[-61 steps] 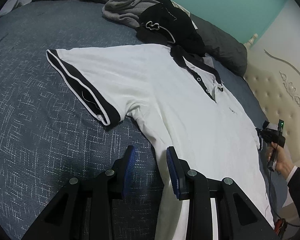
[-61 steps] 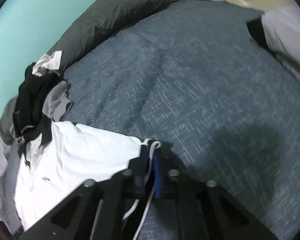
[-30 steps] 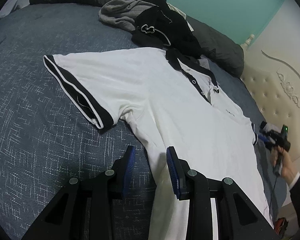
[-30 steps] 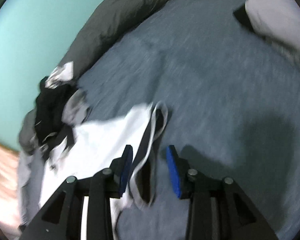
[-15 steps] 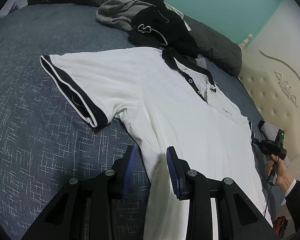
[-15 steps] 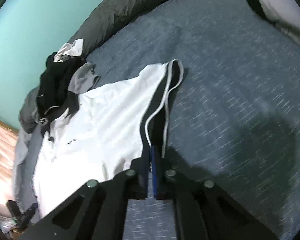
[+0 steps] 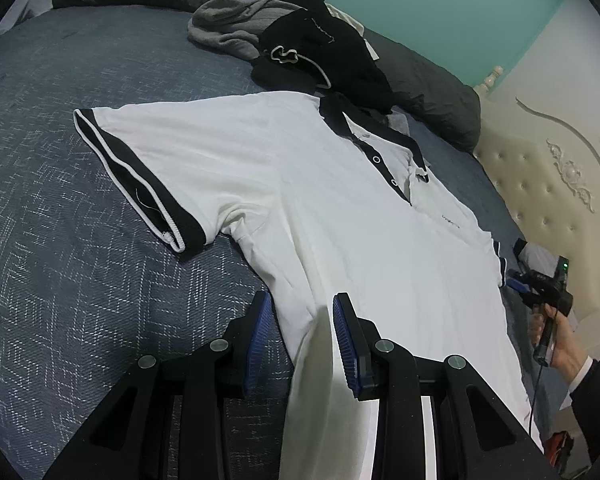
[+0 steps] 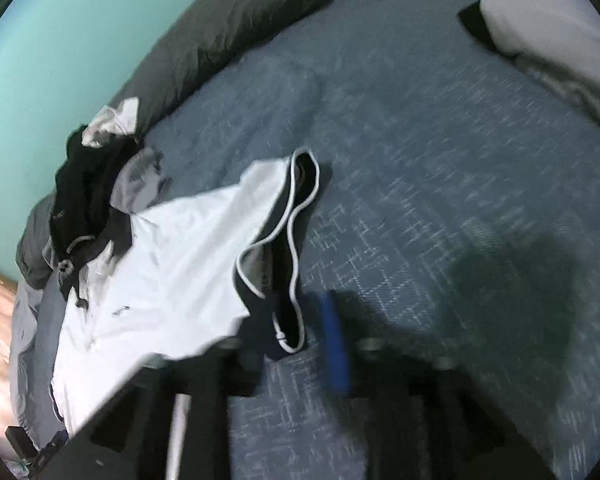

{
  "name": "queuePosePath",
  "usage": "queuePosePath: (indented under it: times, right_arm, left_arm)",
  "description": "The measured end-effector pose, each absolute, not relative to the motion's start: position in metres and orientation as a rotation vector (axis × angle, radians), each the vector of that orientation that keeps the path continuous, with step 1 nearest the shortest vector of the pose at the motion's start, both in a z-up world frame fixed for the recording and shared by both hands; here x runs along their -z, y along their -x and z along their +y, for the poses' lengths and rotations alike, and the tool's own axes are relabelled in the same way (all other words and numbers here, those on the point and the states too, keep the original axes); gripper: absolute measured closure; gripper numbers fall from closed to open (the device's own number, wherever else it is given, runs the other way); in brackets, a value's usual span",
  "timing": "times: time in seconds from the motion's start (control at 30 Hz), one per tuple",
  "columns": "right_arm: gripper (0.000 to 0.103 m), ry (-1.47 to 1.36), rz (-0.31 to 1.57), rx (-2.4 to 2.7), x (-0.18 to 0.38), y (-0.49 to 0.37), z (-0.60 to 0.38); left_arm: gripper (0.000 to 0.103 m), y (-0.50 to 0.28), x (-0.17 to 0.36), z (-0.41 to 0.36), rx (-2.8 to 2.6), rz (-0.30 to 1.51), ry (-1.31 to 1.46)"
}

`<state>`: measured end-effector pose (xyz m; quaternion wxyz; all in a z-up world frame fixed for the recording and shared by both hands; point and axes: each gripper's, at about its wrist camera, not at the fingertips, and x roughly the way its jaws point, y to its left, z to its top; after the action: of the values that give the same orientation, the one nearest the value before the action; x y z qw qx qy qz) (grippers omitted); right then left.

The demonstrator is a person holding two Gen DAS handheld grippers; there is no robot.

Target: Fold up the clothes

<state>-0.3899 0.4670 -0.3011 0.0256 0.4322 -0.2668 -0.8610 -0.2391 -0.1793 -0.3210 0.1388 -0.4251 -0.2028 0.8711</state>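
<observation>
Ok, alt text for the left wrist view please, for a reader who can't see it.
A white polo shirt with black collar and sleeve trim lies spread flat on a blue patterned bedspread. The left gripper stands open over its side edge. Dark and grey clothes are piled beyond the collar, and the right gripper shows at the far sleeve.

A teal wall [image 7: 440, 4] backs the blue-patterned bed [image 7: 60, 240] with its cream tufted headboard [image 7: 540, 184]
</observation>
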Motion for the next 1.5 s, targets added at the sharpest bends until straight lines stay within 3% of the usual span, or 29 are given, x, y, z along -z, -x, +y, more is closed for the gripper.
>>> queuePosePath:
  times: [0.37,0.43,0.5,0.6,0.93,1.17,1.23,1.3,1.5]
  right_arm:
    - [0.072,-1.456,-0.854,2.365,0.326,0.372,0.417]
    - [0.081,-1.441,-0.905,2.356,0.332,0.376,0.415]
    - [0.101,-1.452,-0.905,2.359,0.336,0.381,0.412]
    - [0.102,-1.432,-0.873,2.371,0.332,0.385,0.409]
    - [0.103,-1.482,-0.636,2.507,0.309,0.411,0.409]
    - [0.101,-1.478,-0.765,2.439,0.311,0.395,0.423]
    - [0.097,-1.492,-0.838,2.38,0.314,0.384,0.424]
    - [0.083,-1.486,-0.86,2.354,0.314,0.37,0.422]
    - [0.082,-1.556,-0.856,2.244,0.327,0.329,0.41]
  left_arm:
    - [0.068,0.237,0.314,-0.177,-2.512,-0.607,1.204]
    - [0.068,0.237,0.313,-0.179,-2.513,-0.613,1.201]
    - [0.068,0.237,0.314,-0.179,-2.511,-0.614,1.205]
    - [0.068,0.238,0.316,-0.18,-2.509,-0.615,1.212]
    - [0.068,0.237,0.316,-0.177,-2.508,-0.6,1.212]
    - [0.068,0.237,0.316,-0.177,-2.502,-0.603,1.209]
    - [0.068,0.237,0.315,-0.178,-2.502,-0.61,1.205]
    - [0.068,0.236,0.314,-0.179,-2.503,-0.615,1.199]
    - [0.068,0.236,0.311,-0.176,-2.491,-0.623,1.189]
